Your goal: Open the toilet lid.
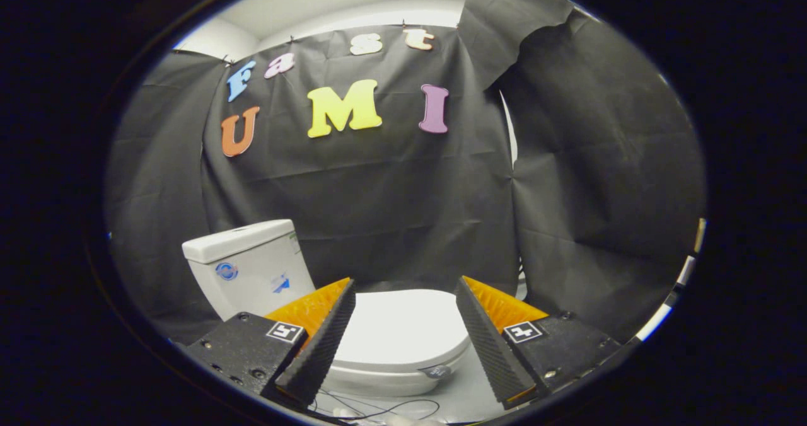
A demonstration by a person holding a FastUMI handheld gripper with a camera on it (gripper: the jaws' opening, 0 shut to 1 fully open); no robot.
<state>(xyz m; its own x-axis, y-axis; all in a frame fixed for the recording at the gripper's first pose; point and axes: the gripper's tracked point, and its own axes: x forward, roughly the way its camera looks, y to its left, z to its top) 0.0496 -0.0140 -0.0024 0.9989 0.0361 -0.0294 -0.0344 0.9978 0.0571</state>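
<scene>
A white toilet stands against the black cloth wall, its tank to the left of my fingers. The lid lies flat and closed over the bowl, seen through the gap between my fingers and a little beyond them. My gripper hovers above the lid, open, with nothing between its orange-and-black fingers. The front rim of the bowl shows below the lid.
Black cloth walls close in behind and to the right of the toilet. A thin dark cable lies on the pale floor in front of the bowl. A white strip runs along the floor's right side.
</scene>
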